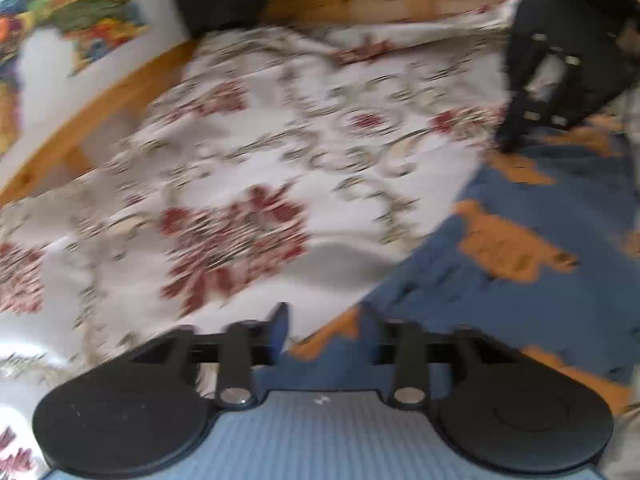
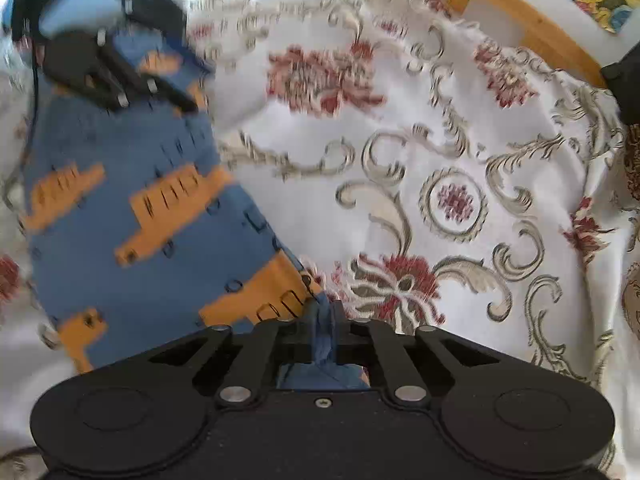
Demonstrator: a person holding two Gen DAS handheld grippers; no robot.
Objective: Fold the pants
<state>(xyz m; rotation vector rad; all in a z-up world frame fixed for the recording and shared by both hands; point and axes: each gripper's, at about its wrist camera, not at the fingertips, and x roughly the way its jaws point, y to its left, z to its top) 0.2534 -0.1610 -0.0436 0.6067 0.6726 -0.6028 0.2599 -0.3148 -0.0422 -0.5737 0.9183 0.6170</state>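
— What have your claws got?

— My right claw (image 2: 320, 322) is pinched tight on a bunched fold of the pants (image 2: 132, 208); in the right wrist view blue cloth is squeezed between the two fingers at the lower middle of the frame. My left claw (image 1: 322, 320) is parted a little, and blue and orange cloth sits in the gap between its fingers. That picture is blurred, so I cannot tell whether it grips the cloth.

— Where are the pants?

— On the spread (image 2: 440, 128), a white cloth with red flowers and grey scrolls. In the right wrist view they fill the left half of the frame, blue with orange shapes, running from my right claw up to the left claw, which shows at the upper left touching their far end. In the left wrist view they lie at the lower right of the frame, and the right claw shows as a dark shape at the upper right, at the edge of the pants.

— Anything else?

— A wooden rail (image 1: 100, 108) runs along the spread's edge at the left of the left wrist view, with a bright patterned cloth (image 1: 80, 4) on white at the upper left.
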